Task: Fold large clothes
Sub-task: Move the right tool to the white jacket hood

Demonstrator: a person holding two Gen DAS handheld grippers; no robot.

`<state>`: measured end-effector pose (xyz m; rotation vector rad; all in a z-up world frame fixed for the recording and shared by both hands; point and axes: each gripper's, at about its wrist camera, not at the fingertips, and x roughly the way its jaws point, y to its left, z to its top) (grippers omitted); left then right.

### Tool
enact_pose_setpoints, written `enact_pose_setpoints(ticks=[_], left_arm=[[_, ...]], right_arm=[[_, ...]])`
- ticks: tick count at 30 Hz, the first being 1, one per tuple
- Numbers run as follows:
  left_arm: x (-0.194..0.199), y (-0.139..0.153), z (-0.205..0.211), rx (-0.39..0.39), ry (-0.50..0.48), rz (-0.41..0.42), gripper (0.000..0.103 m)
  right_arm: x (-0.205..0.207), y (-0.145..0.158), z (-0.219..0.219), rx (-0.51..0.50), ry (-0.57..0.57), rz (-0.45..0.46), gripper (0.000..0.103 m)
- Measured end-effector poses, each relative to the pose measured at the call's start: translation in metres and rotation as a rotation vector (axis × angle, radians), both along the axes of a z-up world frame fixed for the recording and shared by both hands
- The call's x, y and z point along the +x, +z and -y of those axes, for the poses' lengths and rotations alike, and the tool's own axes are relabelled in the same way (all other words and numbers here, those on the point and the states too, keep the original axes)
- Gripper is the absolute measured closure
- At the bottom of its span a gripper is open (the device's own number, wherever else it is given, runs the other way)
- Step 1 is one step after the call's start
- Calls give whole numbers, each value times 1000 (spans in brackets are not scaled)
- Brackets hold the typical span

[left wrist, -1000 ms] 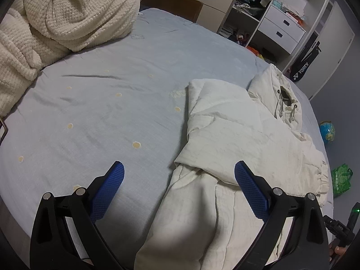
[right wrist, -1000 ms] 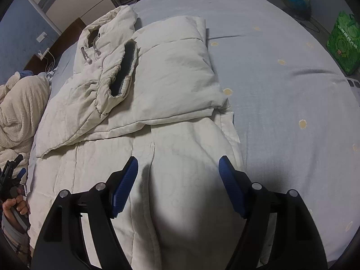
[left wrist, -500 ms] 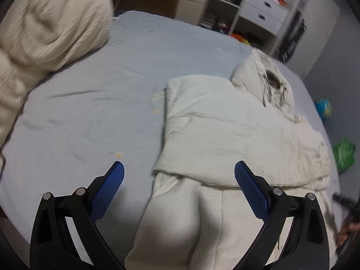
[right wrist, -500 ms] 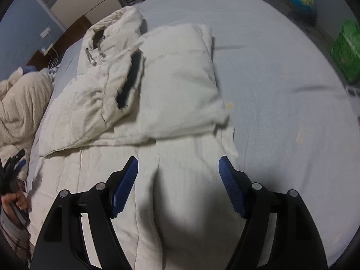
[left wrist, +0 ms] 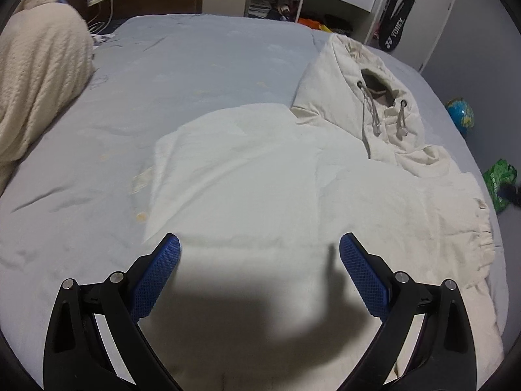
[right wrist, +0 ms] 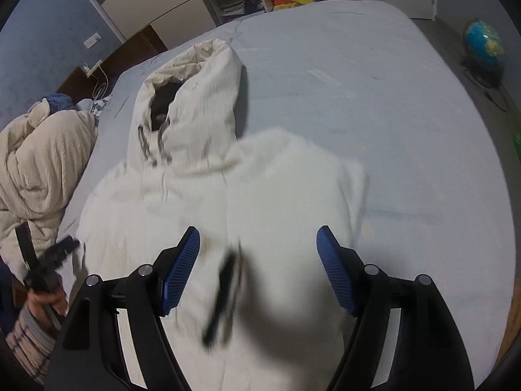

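Both the left gripper (left wrist: 259, 268) and right gripper (right wrist: 258, 259) were held wide open and empty above the cream hooded jacket (left wrist: 260, 176), which was spread ahead of them on the bed (left wrist: 195, 65).

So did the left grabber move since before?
Yes. The left gripper went forward over the white hooded coat; the cream blanket slid toward the picture's left edge.

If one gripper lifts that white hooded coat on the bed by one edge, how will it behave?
Probably floppy: the coat already lies folded in soft layers, so it should drape and unfold. Its puffy hood suggests bulk without much weight. The drawstrings would likely dangle.
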<state>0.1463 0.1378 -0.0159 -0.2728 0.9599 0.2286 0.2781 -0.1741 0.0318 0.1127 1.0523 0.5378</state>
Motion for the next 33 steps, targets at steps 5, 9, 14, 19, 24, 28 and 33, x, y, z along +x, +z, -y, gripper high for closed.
enact_pose_setpoints(ticks=[5,9,14,19,24,28,33], left_arm=[[7,-14,-1,26,-12,21,6],[-2,-21,-4,32,-13,91,6],[-15,-18,-13,42,62,218,7],[-12,-29,-20,17,91,199,6],[-7,-37,-18,20,80,177,6],[-8,-39,-20,14,81,184,6],[-7,-41,-20,8,81,188,6]], right_arm=[[67,-11,-51,-32,94,-23,33],[115,-18,-85,-4,128,-36,33],[167,-27,-116,83,105,-59,33],[209,-32,-150,149,79,-56,33],[252,-39,-185,170,55,-86,33],[279,-43,-209,158,47,-101,33],[286,-44,-229,80,75,-63,85]])
